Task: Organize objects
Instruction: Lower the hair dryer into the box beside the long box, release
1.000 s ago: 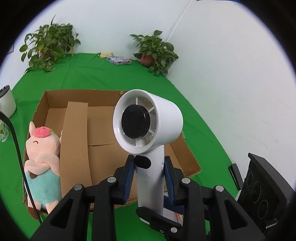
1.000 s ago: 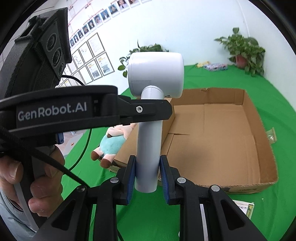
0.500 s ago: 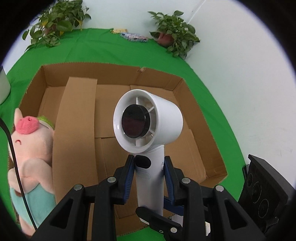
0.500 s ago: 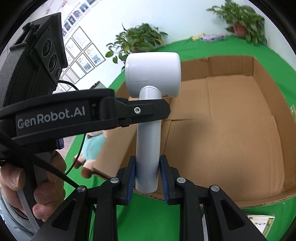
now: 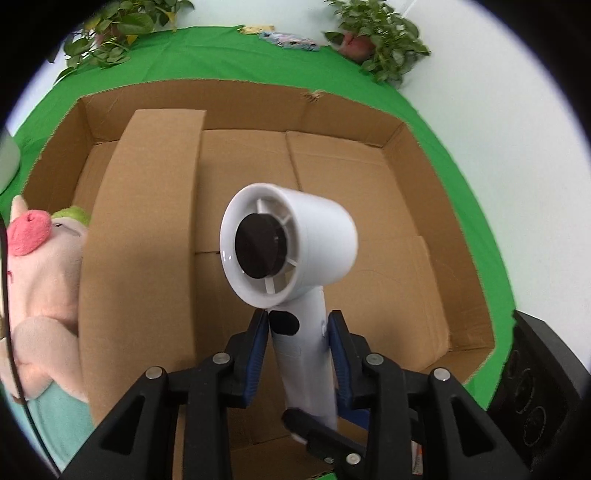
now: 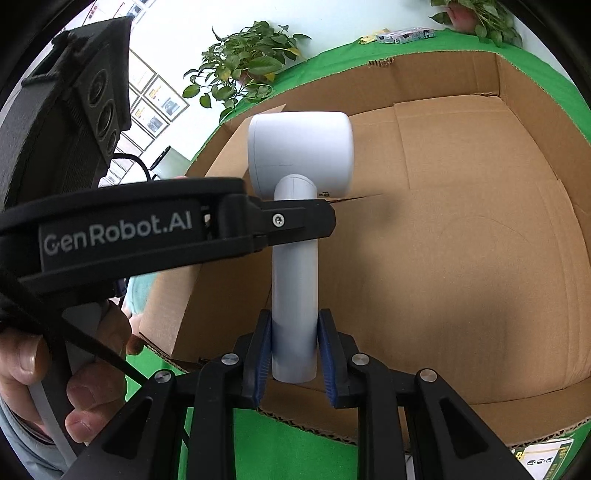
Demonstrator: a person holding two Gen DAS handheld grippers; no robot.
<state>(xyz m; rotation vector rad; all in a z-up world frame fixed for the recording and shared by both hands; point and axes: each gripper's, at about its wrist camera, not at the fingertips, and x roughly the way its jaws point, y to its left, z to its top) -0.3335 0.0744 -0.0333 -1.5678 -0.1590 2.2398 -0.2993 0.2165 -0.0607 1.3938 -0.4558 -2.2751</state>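
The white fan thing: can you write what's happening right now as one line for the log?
step: carry to box | object: white handheld fan | left gripper: shut on handle | right gripper: shut on handle | over: cardboard box

A green cloth covers the tabletop (image 5: pixel 454 122). A wide, open cardboard box (image 5: pixel 436 229) sits on it and takes up most of the middle. A pink plush pig (image 5: pixel 40 280) in a teal outfit is propped against the box's left outer wall. Two potted plants (image 5: pixel 376 40) (image 5: pixel 110 29) stand at the far corners, with a small colourful packet (image 5: pixel 288 38) lying between them. Printed leaflets (image 6: pixel 543 458) lie by the box's near right corner.
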